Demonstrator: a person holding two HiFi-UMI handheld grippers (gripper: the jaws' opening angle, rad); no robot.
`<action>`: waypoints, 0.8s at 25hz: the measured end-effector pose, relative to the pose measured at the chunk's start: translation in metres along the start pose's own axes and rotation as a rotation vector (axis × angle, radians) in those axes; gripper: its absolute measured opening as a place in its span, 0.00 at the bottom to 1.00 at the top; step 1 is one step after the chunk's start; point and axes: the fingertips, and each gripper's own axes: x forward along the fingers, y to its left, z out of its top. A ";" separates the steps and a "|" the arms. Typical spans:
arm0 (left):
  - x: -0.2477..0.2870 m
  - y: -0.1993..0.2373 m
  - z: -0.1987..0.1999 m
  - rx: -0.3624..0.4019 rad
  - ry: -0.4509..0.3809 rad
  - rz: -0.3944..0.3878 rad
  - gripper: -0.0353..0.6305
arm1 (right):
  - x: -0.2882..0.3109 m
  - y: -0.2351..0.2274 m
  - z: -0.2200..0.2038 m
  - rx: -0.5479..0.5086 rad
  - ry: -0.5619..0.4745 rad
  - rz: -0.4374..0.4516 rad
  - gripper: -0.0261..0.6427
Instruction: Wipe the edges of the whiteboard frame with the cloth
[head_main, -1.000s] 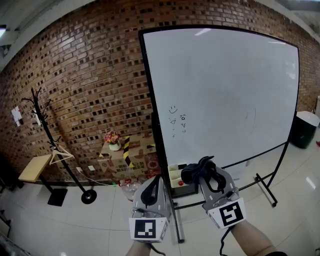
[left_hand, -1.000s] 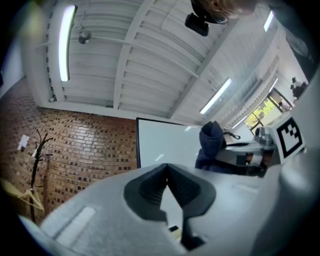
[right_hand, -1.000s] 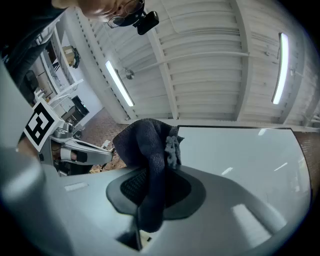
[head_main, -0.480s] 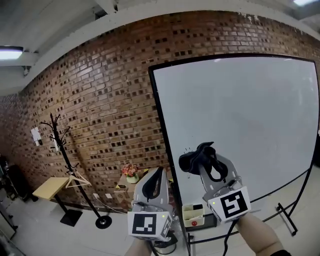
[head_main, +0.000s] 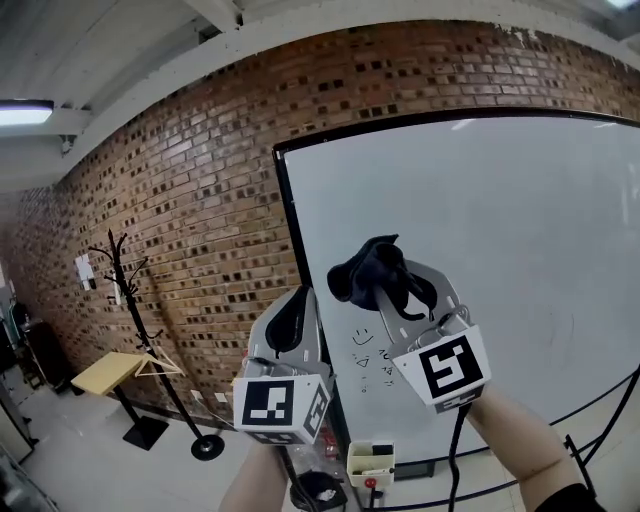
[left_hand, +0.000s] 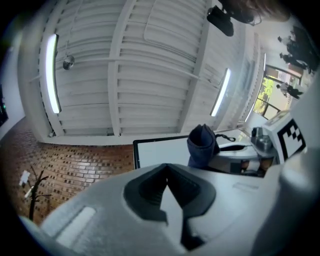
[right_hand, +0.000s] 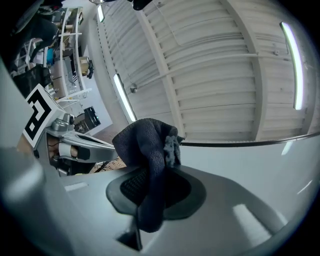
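The head view stands back from the whiteboard (head_main: 470, 250) and faces its upper left corner and the brick wall (head_main: 180, 210). The left tongs (head_main: 303, 300) and right tongs (head_main: 395, 275) are held up close before it. Each gripper view sits tight behind its own jaws and tilts up at the ceiling (left_hand: 125, 60). Both catch the whiteboard's top edge, and each sees the other tongs off to one side. All three views share the cloth (head_main: 370, 272).

Bright, even light from ceiling tubes (left_hand: 52, 72) — faint glare on the whiteboard (head_main: 480, 230); fisheye edges bend.
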 end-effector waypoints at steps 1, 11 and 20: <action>0.003 0.003 -0.003 0.009 0.002 0.013 0.06 | 0.005 -0.002 -0.005 0.009 -0.009 0.003 0.12; 0.061 0.054 -0.013 0.126 -0.031 0.074 0.06 | 0.083 -0.014 -0.015 -0.016 -0.049 -0.011 0.12; 0.116 0.103 -0.005 0.138 -0.104 0.002 0.06 | 0.158 -0.019 0.006 -0.158 -0.024 -0.080 0.12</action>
